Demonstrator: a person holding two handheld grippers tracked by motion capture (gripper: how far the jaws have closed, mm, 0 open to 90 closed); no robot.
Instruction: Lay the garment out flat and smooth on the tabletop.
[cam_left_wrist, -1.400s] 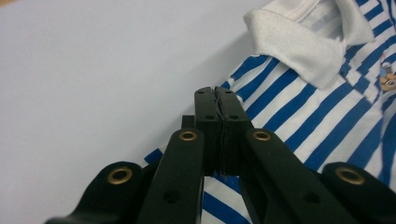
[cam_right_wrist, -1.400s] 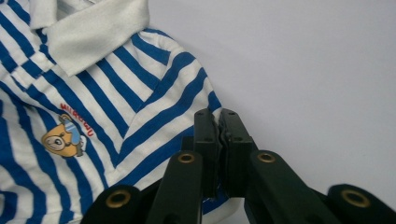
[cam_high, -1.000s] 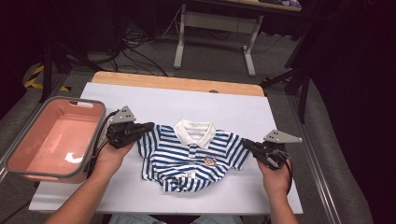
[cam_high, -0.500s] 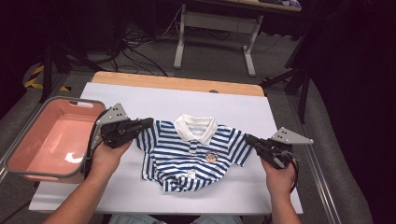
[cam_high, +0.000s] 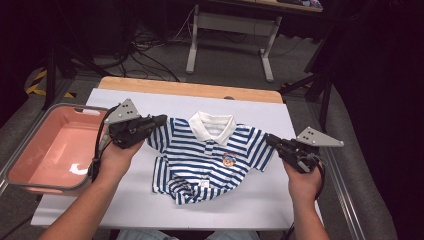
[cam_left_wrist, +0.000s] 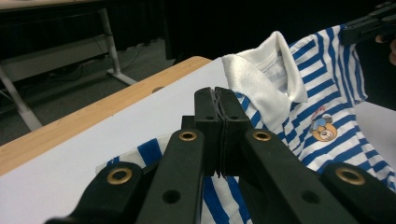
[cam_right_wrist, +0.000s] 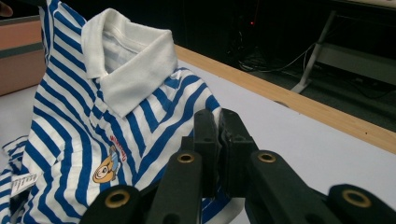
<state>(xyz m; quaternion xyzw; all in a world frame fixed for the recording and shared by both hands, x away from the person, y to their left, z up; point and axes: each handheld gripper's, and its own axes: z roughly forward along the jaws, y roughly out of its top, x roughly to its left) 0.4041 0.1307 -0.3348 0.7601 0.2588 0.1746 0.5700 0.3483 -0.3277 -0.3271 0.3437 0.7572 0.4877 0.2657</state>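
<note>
A small blue-and-white striped polo shirt (cam_high: 205, 157) with a white collar and a bear badge hangs stretched between my two grippers above the white table top (cam_high: 250, 200). My left gripper (cam_high: 161, 121) is shut on the shirt's left sleeve; in the left gripper view its jaws (cam_left_wrist: 216, 116) pinch the striped cloth (cam_left_wrist: 299, 88). At the other side my right gripper (cam_high: 270, 140) is shut on the right sleeve, with the jaws (cam_right_wrist: 217, 140) closed over the fabric (cam_right_wrist: 93, 116). The shirt's hem still trails crumpled on the table.
A pink tray (cam_high: 47, 145) with a grey rim stands at the left of the table. A wooden strip (cam_high: 190, 89) runs along the table's far edge. Beyond it are a desk frame (cam_high: 230, 30) and cables on the floor.
Both grippers have risen with the sleeves in them and moved slightly apart, so the shirt's upper part has lifted and spread wider.
</note>
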